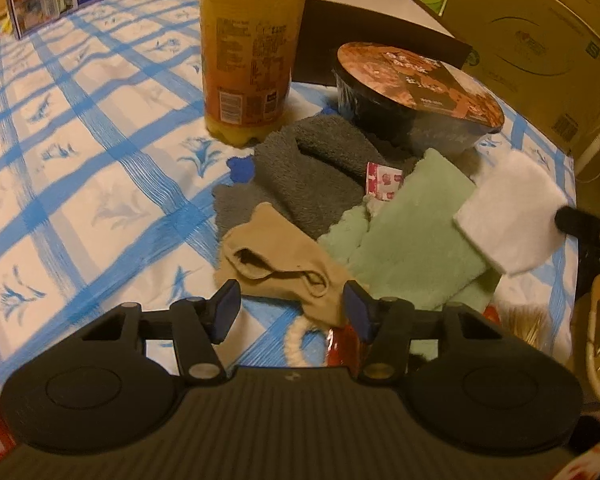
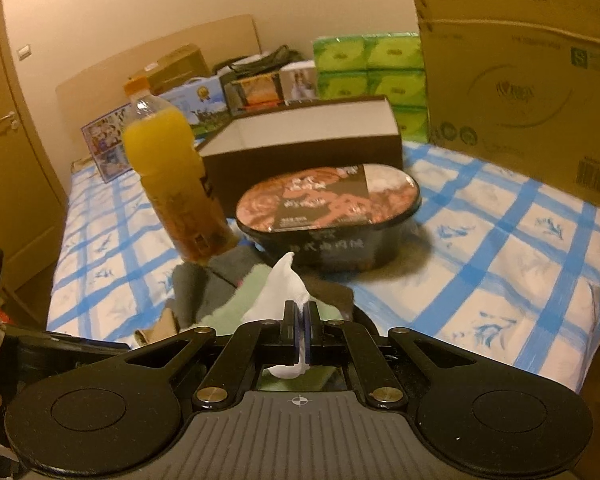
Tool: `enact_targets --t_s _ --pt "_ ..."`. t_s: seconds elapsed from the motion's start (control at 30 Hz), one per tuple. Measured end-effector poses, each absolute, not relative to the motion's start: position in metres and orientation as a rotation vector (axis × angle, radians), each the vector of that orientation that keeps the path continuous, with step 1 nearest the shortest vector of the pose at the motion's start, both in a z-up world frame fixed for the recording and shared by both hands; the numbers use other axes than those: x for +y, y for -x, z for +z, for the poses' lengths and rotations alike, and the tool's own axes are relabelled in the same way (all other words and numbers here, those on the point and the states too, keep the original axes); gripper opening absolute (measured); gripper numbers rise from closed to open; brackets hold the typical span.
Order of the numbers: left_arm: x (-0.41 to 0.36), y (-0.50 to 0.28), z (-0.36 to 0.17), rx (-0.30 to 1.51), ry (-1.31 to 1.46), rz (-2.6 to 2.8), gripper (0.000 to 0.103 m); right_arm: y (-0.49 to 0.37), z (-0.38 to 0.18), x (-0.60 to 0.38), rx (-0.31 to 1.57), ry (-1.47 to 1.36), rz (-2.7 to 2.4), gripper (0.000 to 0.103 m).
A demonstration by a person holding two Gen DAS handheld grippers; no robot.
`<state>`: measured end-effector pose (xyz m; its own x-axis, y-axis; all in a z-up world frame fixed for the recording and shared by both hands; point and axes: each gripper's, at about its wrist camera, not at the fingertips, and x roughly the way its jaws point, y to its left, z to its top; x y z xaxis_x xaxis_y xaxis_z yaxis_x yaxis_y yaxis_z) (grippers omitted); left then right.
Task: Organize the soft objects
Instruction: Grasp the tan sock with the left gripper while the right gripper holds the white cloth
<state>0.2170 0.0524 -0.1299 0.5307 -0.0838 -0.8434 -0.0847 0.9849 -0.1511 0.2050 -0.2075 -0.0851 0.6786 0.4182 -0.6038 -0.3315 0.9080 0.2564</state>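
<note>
The bed sheet (image 1: 100,128) is white with blue checks. On it lie a beige sock (image 1: 276,264), a grey towel (image 1: 312,176), a pale green cloth (image 1: 416,236) and a white pad (image 1: 512,216).

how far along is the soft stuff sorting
Early. Nothing looks sorted yet. In hand: the right gripper is shut on a white square cloth pad. Left: the beige sock, between the open left gripper's jaws but ungripped, plus the grey fluffy towel and pale green towel, still piled.
</note>
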Motion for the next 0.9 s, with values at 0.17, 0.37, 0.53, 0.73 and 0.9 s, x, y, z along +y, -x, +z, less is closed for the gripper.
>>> enact_targets --t_s 0.17,0.37,0.53,0.73,0.9 --pt "0.058 -0.231 -0.139 1.036 0.272 0.026 0.056 -0.210 -0.091 -0.207 0.728 -0.126 0.420 0.003" --pt "0.069 -0.240 -0.144 1.042 0.373 0.040 0.055 -0.215 -0.099 -0.204 0.748 -0.128 0.418 0.003" --pt "0.072 -0.243 -0.148 1.045 0.362 0.046 0.024 -0.218 -0.104 -0.204 0.769 -0.133 0.410 0.003" --pt "0.074 -0.237 -0.143 1.030 0.364 0.003 0.003 -0.219 -0.101 -0.205 0.771 -0.142 0.409 0.003" --pt "0.077 -0.224 -0.126 0.997 0.341 -0.022 0.002 -0.215 -0.092 -0.202 0.761 -0.144 0.424 0.003"
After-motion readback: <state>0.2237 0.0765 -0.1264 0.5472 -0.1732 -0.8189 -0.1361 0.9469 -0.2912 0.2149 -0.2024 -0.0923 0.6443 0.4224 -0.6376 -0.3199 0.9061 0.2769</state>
